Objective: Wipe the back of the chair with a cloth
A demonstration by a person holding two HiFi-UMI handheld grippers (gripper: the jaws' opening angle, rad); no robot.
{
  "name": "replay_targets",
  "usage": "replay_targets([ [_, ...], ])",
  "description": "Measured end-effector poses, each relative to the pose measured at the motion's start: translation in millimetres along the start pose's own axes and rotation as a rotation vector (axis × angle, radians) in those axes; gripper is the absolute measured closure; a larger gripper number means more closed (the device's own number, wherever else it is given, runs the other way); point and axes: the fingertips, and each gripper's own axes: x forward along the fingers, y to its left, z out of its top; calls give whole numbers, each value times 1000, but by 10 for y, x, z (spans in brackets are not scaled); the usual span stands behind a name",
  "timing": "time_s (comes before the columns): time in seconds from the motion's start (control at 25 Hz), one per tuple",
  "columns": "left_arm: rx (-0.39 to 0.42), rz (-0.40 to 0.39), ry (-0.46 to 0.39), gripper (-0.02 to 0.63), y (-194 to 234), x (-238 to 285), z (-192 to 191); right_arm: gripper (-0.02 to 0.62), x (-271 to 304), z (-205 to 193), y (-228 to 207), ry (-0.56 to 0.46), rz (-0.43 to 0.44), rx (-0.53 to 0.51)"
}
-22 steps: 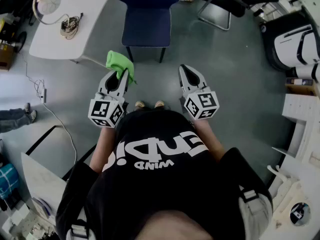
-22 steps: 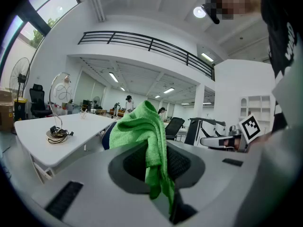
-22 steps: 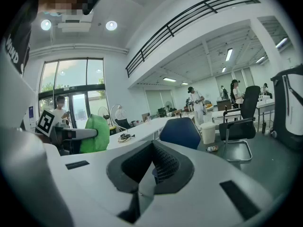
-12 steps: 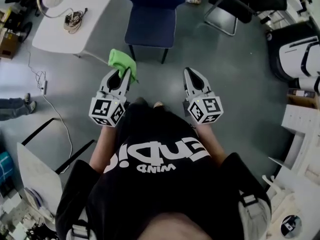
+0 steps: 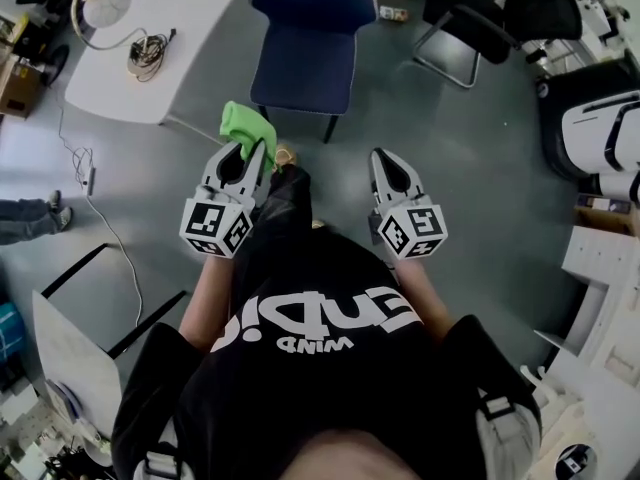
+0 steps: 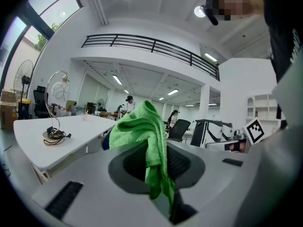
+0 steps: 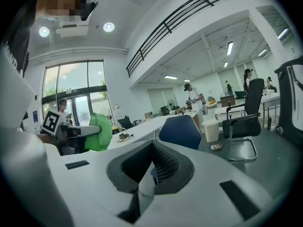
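A green cloth (image 5: 243, 124) is pinched by the left gripper (image 5: 254, 149); the right gripper (image 5: 386, 156) is held pressed together, facing a blue chair (image 5: 305, 53).

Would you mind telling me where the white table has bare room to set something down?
The white table is bare along its side nearest the blue chair; its left end is crowded by the lamp and cable coil.
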Motion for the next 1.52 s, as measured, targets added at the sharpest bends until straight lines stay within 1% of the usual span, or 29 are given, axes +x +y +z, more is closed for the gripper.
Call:
replay_targets([
  [0.32, -10, -22, -9, 537, 399, 756, 142, 600, 653, 189, -395, 11, -15, -7],
  [0.64, -4, -45, 8, 537, 1028, 1521, 495, 600, 1620, 691, -590, -6, -10, -14],
  [0.92, 7, -86, 26, 537, 1462, 2110, 703, 600, 2357, 999, -729, -23, -37, -1],
  [1.2, 15, -111, 28, 538, 1683, 2580, 899, 600, 2772, 1164, -903, -7, -48, 0],
  [1.4, 3, -107, 43, 538, 1699, 2888, 896, 600, 2909, 1277, -1176, -19, -60, 11],
  [1.52, 5, -91, 40, 537, 1731, 3046, 895, 600, 3016, 1321, -1332, -27, -61, 16],
])
